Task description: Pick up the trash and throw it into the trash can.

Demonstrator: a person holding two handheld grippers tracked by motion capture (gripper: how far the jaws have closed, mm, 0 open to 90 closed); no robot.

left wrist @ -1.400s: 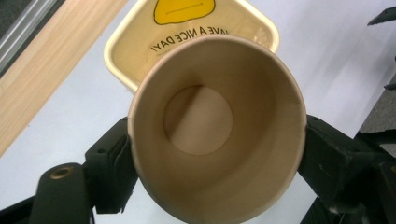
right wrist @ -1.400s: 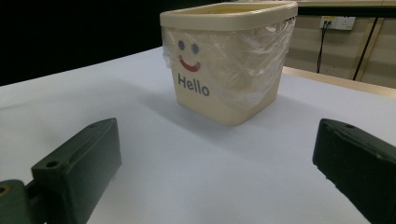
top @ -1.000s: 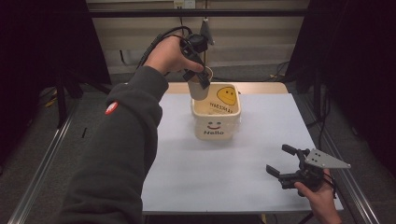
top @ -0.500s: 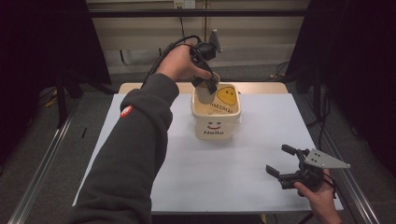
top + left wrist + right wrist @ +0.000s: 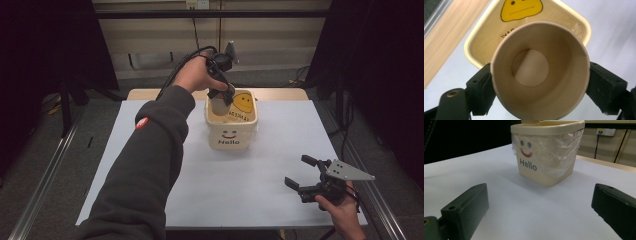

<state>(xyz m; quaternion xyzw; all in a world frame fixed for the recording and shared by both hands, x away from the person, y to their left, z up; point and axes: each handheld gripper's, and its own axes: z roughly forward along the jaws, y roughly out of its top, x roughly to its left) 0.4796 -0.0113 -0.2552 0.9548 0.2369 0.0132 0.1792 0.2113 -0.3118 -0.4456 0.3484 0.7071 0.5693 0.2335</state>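
A cream square bin [image 5: 231, 135] printed with a smiley and "Hello" stands on the white table sheet, its yellow-faced lid [image 5: 243, 102] tipped up at the back. My left gripper [image 5: 220, 98] is shut on a tan paper cup [image 5: 219, 103], upright and partly inside the bin's mouth. From the left gripper view I look down into the empty cup [image 5: 540, 70], one jaw at each side, over the open bin [image 5: 480, 46]. My right gripper [image 5: 303, 173] rests open near the table's front right corner, facing the bin [image 5: 546, 152].
The white sheet [image 5: 260, 180] covers most of the table, with a wooden strip [image 5: 280, 94] bare at the far edge. Clear plastic film [image 5: 559, 147] wraps the bin's side. Metal rails [image 5: 45, 185] run along the table's left and right sides. Dark curtains stand around.
My left gripper has carried the cup rightward and down, from above the bin's left rim into its mouth. The right gripper has not moved.
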